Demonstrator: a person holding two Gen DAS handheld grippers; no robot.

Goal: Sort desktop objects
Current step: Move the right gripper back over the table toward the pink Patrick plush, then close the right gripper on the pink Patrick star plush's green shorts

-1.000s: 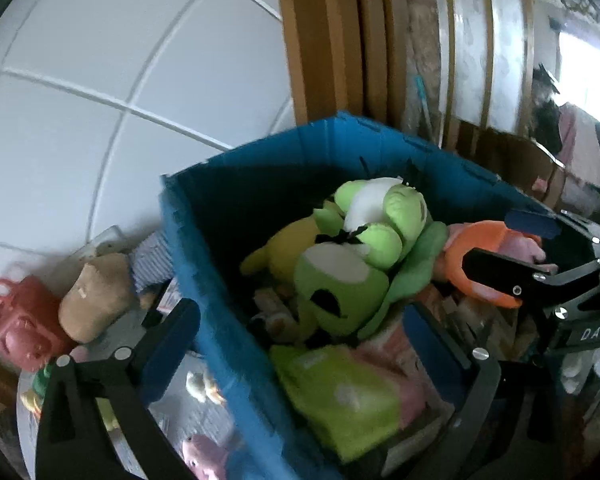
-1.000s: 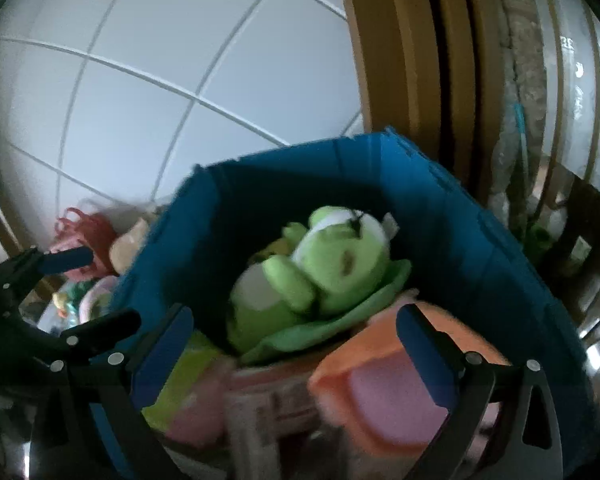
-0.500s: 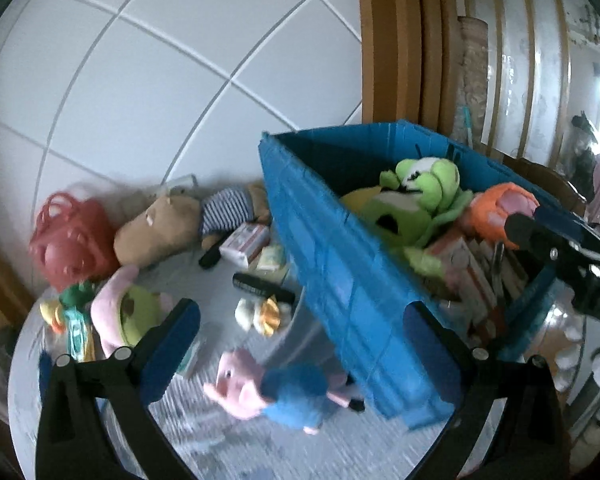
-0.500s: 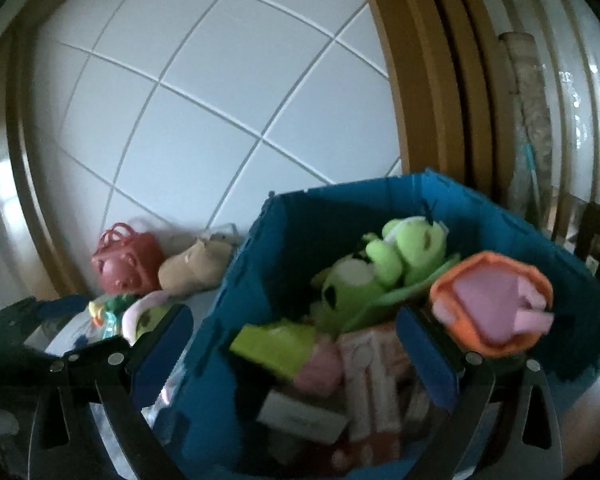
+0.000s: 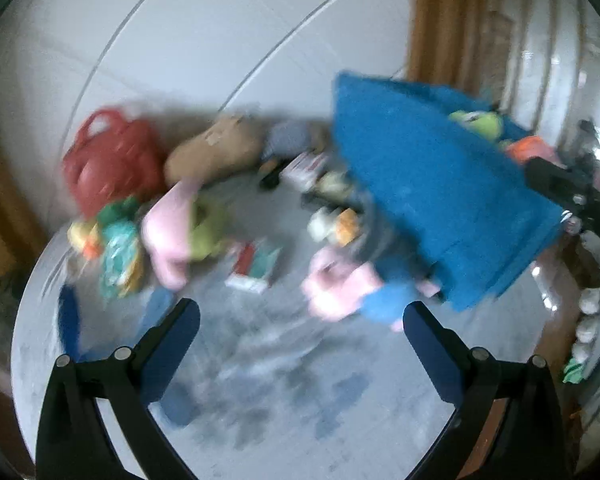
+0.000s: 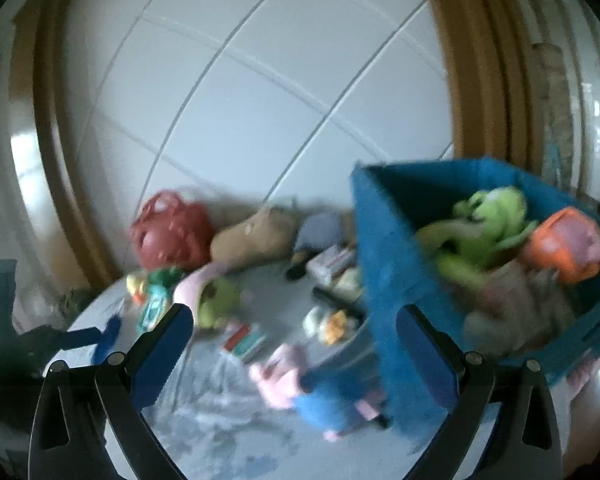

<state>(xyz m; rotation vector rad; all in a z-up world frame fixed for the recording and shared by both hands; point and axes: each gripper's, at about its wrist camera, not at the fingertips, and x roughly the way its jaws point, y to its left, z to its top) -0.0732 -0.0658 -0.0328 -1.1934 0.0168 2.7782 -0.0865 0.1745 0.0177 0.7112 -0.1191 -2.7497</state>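
The blue bin (image 6: 384,264) stands at the right side of the round tabletop (image 5: 260,400), and it already holds a green frog plush (image 6: 484,224) and an orange plush (image 6: 560,248) on top of other things. Outside it many objects lie loose: a pink and blue plush (image 6: 312,392) just beside the near wall of the bin, a small box (image 5: 254,268), a pink and green plush (image 5: 180,228), a brown plush (image 5: 216,152) and a red bag (image 5: 112,160) near the wall. Your left tool (image 5: 300,320) and your right tool (image 6: 292,324) are both spread wide and hold nothing. Both views are blurred, so I think you should slow the hands first. The pink and blue plush is nearest; close on its soft body, not on a thin limb, and keep clear of the wall of the bin.
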